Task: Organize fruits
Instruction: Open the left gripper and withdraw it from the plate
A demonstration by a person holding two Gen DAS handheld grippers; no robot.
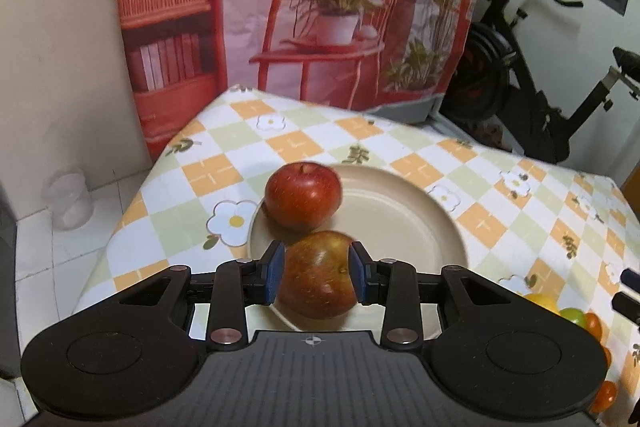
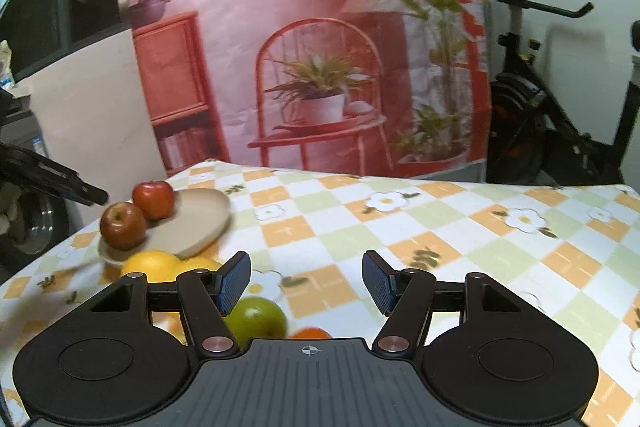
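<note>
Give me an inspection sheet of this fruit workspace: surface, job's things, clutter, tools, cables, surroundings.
Surface: checked floral tablecloth over the table.
Job's things: far apple and near apple on the beige plate; yellow fruit, green fruit and orange fruit loose on the cloth.
Clutter: clear cup off the table.
Tools: left tool flanks the near apple, grip unclear; right tool open, empty.
Cables: nothing seen.
Surroundings: printed backdrop, exercise bike.

orange fruit (image 2: 310, 333) mostly hidden behind the right gripper's body
</note>
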